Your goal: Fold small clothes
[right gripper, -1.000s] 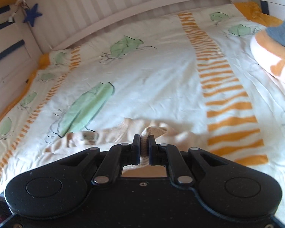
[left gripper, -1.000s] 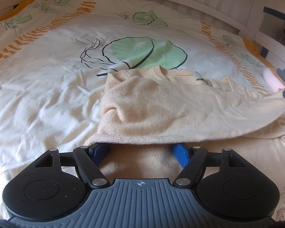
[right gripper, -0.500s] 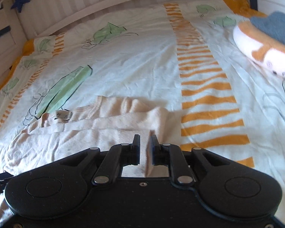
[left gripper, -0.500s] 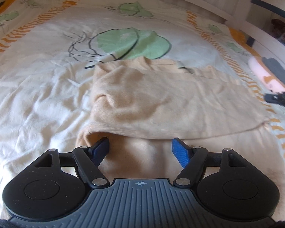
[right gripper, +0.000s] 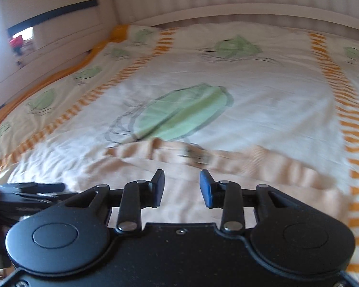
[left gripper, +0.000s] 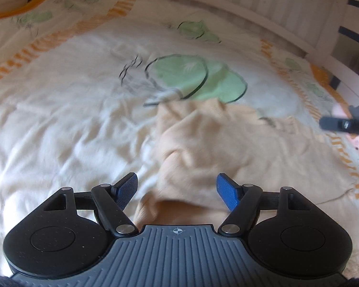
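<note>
The bed (left gripper: 47, 124) fills the room's middle, its white cover printed with green leaves and orange stripes, white slatted rails around it. On it lies the cream sweater (left gripper: 227, 148), folded over on itself; its long axis runs across the bed from side to side, with the ribbed neck and label at the far edge, toward the big green leaf (left gripper: 193, 76). In the right wrist view the sweater (right gripper: 251, 179) stretches left to right just beyond the fingers.

The left hand-held gripper (left gripper: 177, 189) tilts down over the sweater's near edge, jaws wide apart, nothing pinched; cloth lies below the gap. The right hand-held gripper (right gripper: 182, 186) also slants down, above the sweater's flat top; its jaws have just been opening and stand parted, empty. From the left view it (left gripper: 344, 123) shows at the sweater's right end.
</note>
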### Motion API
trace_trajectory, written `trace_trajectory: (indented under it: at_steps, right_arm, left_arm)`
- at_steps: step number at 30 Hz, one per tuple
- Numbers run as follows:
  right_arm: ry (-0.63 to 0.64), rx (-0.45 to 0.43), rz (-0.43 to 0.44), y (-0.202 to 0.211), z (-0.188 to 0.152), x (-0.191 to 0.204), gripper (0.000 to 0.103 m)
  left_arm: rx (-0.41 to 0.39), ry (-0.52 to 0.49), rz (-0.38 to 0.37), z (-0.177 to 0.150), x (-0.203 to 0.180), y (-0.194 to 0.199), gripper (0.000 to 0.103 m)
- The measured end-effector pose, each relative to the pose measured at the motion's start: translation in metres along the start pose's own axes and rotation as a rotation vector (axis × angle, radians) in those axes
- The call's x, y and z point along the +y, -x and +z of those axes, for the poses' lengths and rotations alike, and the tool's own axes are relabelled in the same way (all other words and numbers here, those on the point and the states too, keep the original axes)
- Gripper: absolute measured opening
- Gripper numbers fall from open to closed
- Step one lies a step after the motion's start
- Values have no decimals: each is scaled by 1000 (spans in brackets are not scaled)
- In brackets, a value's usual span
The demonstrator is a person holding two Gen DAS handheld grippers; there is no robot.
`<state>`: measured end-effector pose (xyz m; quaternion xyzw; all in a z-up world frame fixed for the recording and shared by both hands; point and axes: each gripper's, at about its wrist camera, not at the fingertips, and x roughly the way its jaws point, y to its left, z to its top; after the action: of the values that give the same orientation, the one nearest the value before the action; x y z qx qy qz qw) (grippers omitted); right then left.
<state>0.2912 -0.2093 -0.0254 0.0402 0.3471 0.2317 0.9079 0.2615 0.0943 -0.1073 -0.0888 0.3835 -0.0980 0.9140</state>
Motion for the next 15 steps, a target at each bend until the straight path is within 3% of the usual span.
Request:
trace_trajectory:
  at_steps: [4, 8, 15]
  right_arm:
    - [104, 21, 99, -29, 14, 40, 45]
    - [182, 38, 179, -61, 26, 72, 45]
    - [268, 104, 218, -121, 39, 106, 45]
  left_arm:
    - [-27, 87, -17, -7, 18, -1, 71]
    - [-75, 107, 24, -4, 25, 6, 71]
    - [-54, 101, 75, -9, 25, 4, 71]
